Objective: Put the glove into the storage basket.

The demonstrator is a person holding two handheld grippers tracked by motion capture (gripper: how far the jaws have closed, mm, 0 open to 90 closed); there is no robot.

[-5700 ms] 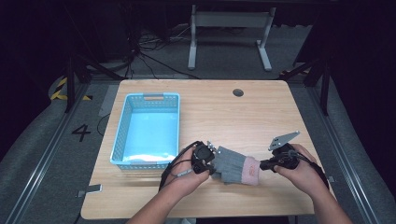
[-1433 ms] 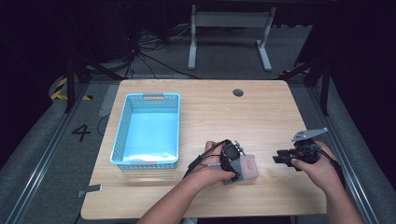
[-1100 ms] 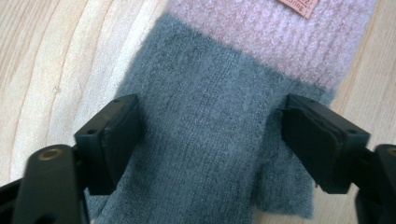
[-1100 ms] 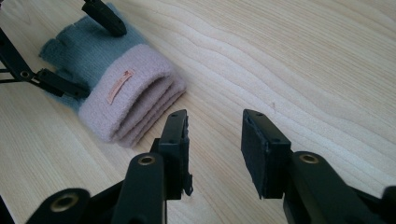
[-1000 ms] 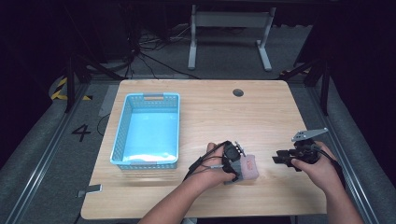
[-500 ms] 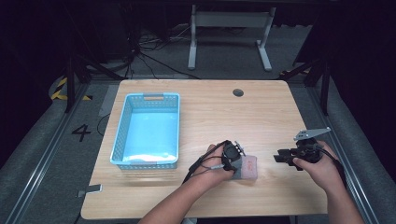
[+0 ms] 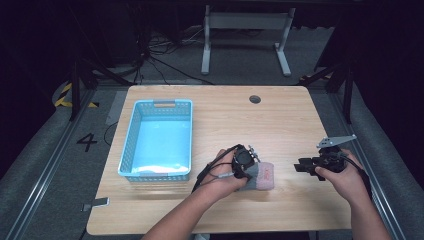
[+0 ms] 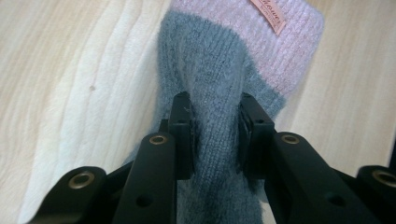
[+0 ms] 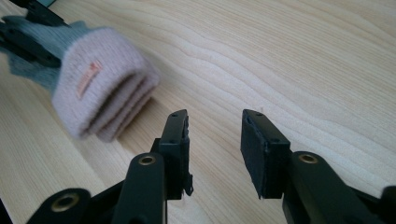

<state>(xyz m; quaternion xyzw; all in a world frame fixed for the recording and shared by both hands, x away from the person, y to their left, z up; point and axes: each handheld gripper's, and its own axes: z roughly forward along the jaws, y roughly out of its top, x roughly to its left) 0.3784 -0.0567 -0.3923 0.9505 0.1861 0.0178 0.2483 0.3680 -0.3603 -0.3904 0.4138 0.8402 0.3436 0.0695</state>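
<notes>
Gripper: we see the left gripper clamped, having just closed.
Held item: we see grey-and-pink knitted sock, grey part between pads.
Label: orange tag on pink cuff.
Support: wooden bench.

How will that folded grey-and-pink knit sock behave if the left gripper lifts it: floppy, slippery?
Probably floppy: the folded grey-and-pink knit sock bunches between the left gripper, whose jaws have just closed on it. Likely light; in the right gripper view its pink cuff hangs unsupported with little sag. Fuzzy knit should resist slipping, though the folded layers may open.
</notes>
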